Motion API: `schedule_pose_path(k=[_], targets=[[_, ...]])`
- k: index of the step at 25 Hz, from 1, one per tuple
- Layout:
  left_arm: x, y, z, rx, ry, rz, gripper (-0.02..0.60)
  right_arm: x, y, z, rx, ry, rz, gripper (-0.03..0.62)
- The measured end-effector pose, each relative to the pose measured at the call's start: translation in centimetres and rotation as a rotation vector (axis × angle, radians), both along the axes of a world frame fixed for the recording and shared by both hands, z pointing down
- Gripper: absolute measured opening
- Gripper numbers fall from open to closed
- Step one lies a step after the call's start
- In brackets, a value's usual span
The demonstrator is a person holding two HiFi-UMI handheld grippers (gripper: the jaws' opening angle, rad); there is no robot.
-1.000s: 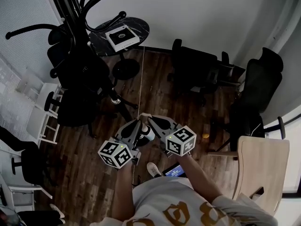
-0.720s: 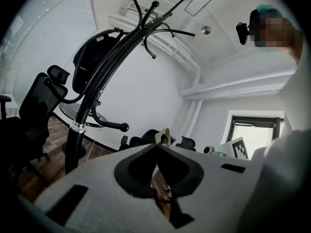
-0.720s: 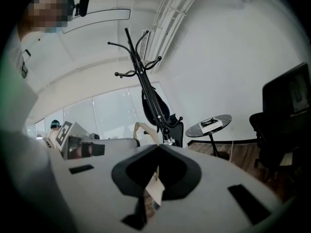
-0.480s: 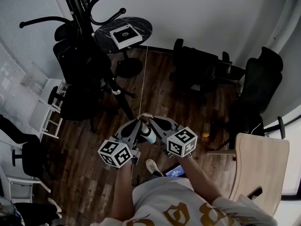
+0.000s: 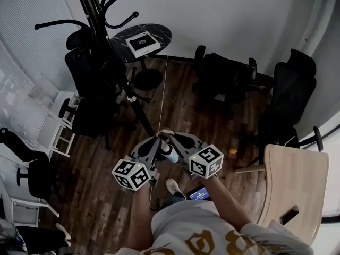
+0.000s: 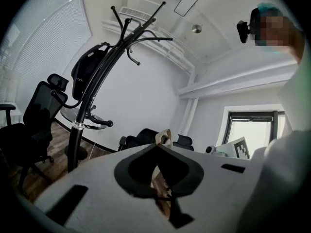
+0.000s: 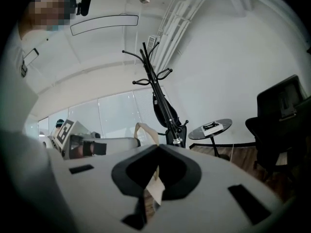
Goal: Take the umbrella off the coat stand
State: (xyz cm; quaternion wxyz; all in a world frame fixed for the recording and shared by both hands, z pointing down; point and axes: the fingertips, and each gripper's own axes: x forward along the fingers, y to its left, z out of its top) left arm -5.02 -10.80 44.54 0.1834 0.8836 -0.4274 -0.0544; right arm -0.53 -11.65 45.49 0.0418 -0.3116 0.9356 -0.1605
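2 claws meet tip to tip low over the wood floor: the left claw and the right claw. Each has its jaws pressed together, with a tan strip poking up at the tips. The black umbrella hangs on the coat stand, well apart from both and beside a round desk.
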Motion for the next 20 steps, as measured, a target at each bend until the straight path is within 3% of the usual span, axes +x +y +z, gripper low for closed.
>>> schedule_pose_path(k=[20], targets=[[3.4,8.1,-0.9,0.036,0.003,0.005,0.023,3.4,8.3,-1.2,0.034,-0.017,0.009,0.014]])
